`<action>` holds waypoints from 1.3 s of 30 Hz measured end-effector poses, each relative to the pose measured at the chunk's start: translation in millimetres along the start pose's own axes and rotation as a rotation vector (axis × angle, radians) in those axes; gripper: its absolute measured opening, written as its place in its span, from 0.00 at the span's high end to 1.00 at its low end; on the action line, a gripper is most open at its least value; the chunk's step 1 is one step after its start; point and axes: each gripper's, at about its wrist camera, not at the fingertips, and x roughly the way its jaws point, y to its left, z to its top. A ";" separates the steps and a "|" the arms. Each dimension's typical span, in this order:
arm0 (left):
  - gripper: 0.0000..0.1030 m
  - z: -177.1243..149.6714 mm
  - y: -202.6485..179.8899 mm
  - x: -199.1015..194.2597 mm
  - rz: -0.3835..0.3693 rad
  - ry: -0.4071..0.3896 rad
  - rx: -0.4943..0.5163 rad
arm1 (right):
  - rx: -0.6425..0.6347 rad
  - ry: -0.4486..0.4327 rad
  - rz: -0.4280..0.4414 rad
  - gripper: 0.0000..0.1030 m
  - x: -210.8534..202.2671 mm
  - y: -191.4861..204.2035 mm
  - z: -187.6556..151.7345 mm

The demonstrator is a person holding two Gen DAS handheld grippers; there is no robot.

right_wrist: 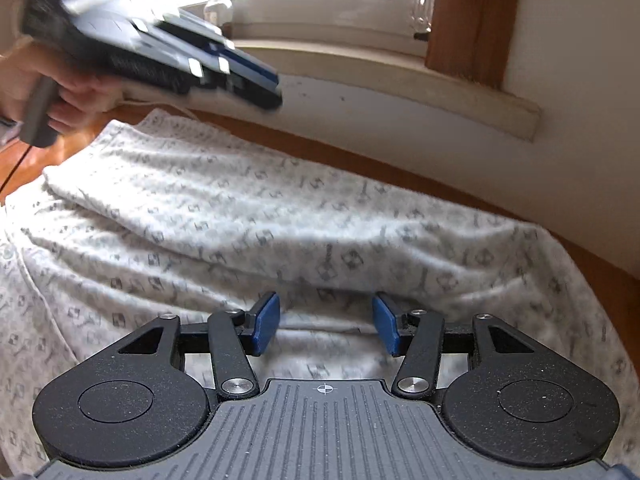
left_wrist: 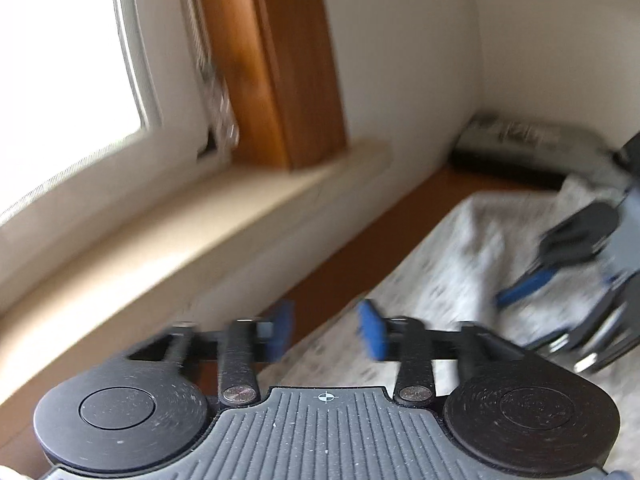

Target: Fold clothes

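A white garment with a small grey print [right_wrist: 248, 216] lies spread on a wooden tabletop [right_wrist: 600, 268], with one part folded over the rest. My right gripper [right_wrist: 326, 324] hovers low over its near edge. Its blue pads [right_wrist: 266, 322] stand apart and no cloth is pinched between them. My left gripper [right_wrist: 268, 88] is raised above the garment's far left corner, held by a hand [right_wrist: 68, 96]. In the left wrist view the left gripper [left_wrist: 326, 332] is open and empty above the garment's edge [left_wrist: 460, 264], and the blurred right gripper [left_wrist: 560, 288] shows at the right.
A wall with a deep pale window sill [right_wrist: 360, 68] runs along the table's far side. A glass jar [right_wrist: 218, 8] stands on the sill, with wooden trim [right_wrist: 472, 20] beside the window. A dark flat object [left_wrist: 516, 148] lies against the wall in the corner.
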 end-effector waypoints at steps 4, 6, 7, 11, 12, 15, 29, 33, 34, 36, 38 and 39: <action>0.42 -18.8 17.4 28.8 -0.045 0.047 -0.024 | 0.039 -0.025 0.007 0.43 -1.5 -6.2 -7.7; 0.43 -25.7 24.6 38.6 -0.095 0.063 -0.054 | 0.059 -0.044 0.013 0.40 -1.2 -9.1 -12.1; 0.45 -27.2 25.7 40.4 -0.108 0.066 -0.062 | 0.064 -0.053 0.014 0.40 -1.3 -9.7 -13.6; 0.85 -32.9 30.2 47.6 -0.159 0.079 -0.092 | 0.053 -0.057 -0.001 0.38 0.9 -8.3 -13.1; 0.95 -32.9 30.8 47.5 -0.165 0.079 -0.095 | 0.052 -0.057 -0.003 0.37 1.3 -8.2 -12.8; 0.99 -30.6 29.1 39.3 -0.142 0.048 -0.085 | 0.052 -0.058 -0.005 0.37 0.6 -8.8 -12.8; 0.99 26.6 1.7 -57.0 -0.091 -0.217 -0.057 | 0.034 -0.062 0.045 0.54 12.4 -6.9 30.0; 0.99 30.9 -12.2 -78.5 -0.117 -0.258 -0.048 | 0.008 -0.116 -0.069 0.56 28.3 -9.9 52.7; 0.99 28.9 -15.1 -82.4 -0.129 -0.262 -0.052 | 0.016 -0.169 -0.120 0.56 25.5 -10.7 55.1; 0.99 22.2 -21.2 -85.2 -0.164 -0.249 -0.070 | 0.072 -0.248 -0.162 0.54 17.5 -14.1 55.6; 0.99 11.0 -30.4 -82.2 -0.191 -0.219 -0.069 | 0.088 -0.217 -0.116 0.47 12.8 -15.2 46.3; 0.99 5.2 -35.2 -79.8 -0.204 -0.203 -0.068 | 0.082 -0.192 -0.109 0.47 10.8 -14.4 39.2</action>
